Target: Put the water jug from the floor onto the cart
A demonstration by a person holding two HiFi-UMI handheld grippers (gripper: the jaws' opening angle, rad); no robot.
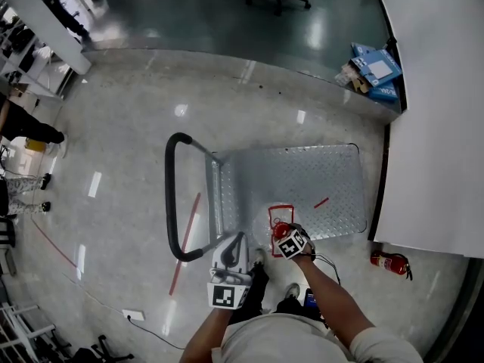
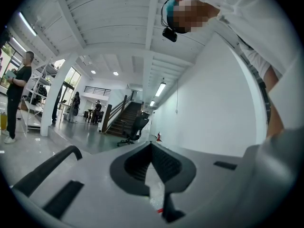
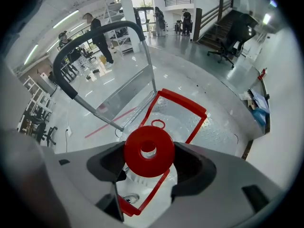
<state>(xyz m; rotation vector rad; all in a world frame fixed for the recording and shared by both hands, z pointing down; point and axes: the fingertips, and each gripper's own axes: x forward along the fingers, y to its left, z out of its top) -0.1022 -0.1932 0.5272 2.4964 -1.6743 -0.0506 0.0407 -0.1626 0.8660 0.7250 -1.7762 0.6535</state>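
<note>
Though seemingly clear, the water jug (image 3: 178,120) wears a red cap (image 3: 164,156).

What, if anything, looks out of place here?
Only the blue boxes, heaped askew on the floor by the white wall. The water jug, held in the right gripper, shows no spill.

Left hand-held gripper (image 1: 239,240): held low in front of the body, pointing away from it; jaws closed tip to tip, nothing between them.
Right hand-held gripper (image 1: 282,231): just right of the left one and a little farther out; jaws clamped round the neck of the water jug (image 3: 149,151), under its red cap.
Left arm (image 1: 203,337): bare forearm reaching forward.
Right arm (image 1: 333,293): forearm stretched forward and leftward, light sleeve at the elbow.
Spacing: near each other, apart.
</note>
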